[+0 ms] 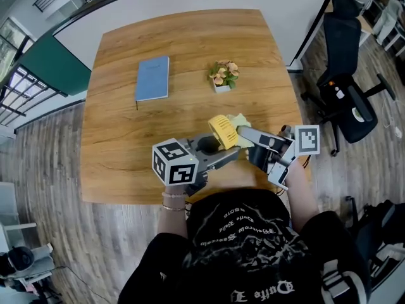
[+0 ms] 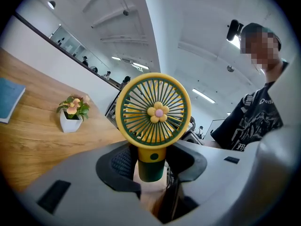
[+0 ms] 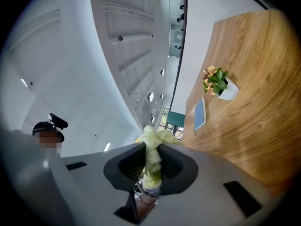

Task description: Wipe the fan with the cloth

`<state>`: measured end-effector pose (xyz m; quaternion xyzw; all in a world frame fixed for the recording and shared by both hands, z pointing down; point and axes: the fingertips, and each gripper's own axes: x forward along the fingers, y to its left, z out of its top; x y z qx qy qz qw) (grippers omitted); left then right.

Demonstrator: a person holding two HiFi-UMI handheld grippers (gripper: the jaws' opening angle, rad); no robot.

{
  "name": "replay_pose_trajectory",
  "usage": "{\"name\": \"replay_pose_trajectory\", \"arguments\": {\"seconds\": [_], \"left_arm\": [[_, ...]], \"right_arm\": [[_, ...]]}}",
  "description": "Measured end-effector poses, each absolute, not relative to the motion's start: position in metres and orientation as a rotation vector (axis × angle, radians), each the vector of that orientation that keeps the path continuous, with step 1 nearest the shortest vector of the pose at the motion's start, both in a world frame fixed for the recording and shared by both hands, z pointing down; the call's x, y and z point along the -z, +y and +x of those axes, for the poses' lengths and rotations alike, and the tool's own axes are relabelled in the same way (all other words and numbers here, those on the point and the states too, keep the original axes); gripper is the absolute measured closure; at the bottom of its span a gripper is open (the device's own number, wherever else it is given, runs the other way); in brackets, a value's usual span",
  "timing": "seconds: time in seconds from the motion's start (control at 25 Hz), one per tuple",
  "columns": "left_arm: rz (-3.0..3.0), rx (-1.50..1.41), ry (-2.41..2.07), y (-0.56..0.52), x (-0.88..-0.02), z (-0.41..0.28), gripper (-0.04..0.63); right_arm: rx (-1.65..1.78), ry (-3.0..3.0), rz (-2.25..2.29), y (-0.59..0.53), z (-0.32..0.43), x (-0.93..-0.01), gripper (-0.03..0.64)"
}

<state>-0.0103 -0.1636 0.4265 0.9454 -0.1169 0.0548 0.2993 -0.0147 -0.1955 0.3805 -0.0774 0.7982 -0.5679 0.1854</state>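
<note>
**Fan held up by its handle, cloth brought to its head**

The fan point(image 2: 153, 114), yellow with a dark green grille and a flower at its hub, sits in the left gripper point(image 2: 151, 161). The jaws are partly apart and clamped on the green and yellow handle just under the head. Gripping there leaves the whole round grille free for wiping. In the head view the fan point(image 1: 221, 132) is raised off the table point(image 1: 126, 144), above its near edge and close in front of the person's chest. Its head is tilted toward the right gripper point(image 1: 243, 133).

The right gripper's jaws are pinched tight on a bunched strip of pale yellow-green cloth point(image 3: 151, 154), and a tuft pokes out past the tips as the working end. From above, the cloth point(image 1: 240, 120) lies just beside the fan's head on its far right side. It looks to be against the rim, though actual contact cannot be confirmed. One hand steadies the fan and the other carries the wiper, which suits a wiping stroke being under way or about to start.

Further off on the table stand a small potted plant point(image 1: 223, 75) and, to its left, a blue notebook point(image 1: 152, 78). Both are well apart from the work. A black office chair point(image 1: 345, 75) stands beyond the table's right edge.
</note>
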Motion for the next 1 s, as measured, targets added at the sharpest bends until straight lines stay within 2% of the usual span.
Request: {"name": "replay_pose_trajectory", "arguments": {"seconds": [0.36, 0.44, 0.6, 0.84, 1.0], "left_arm": [[2.507, -0.349, -0.399, -0.166, -0.455, -0.013, 0.396], [2.485, -0.316, -0.4, -0.166, -0.457, -0.012, 0.396], [2.441, -0.178, -0.405, -0.169, -0.456, -0.014, 0.396], [2.332, 0.376, -0.325, -0.171, -0.411, -0.041, 0.396], [2.301, 0.492, -0.301, -0.176, -0.399, -0.051, 0.396]], "right_arm": [[1.542, 2.219, -0.18, -0.192, -0.009, -0.363, 0.549], [1.524, 2.233, -0.166, -0.191, -0.011, -0.361, 0.549], [1.505, 2.211, -0.147, -0.189, -0.012, -0.352, 0.549], [1.478, 2.262, -0.346, -0.197, -0.002, -0.364, 0.549], [1.522, 2.325, -0.332, -0.186, -0.017, -0.383, 0.549]]}}
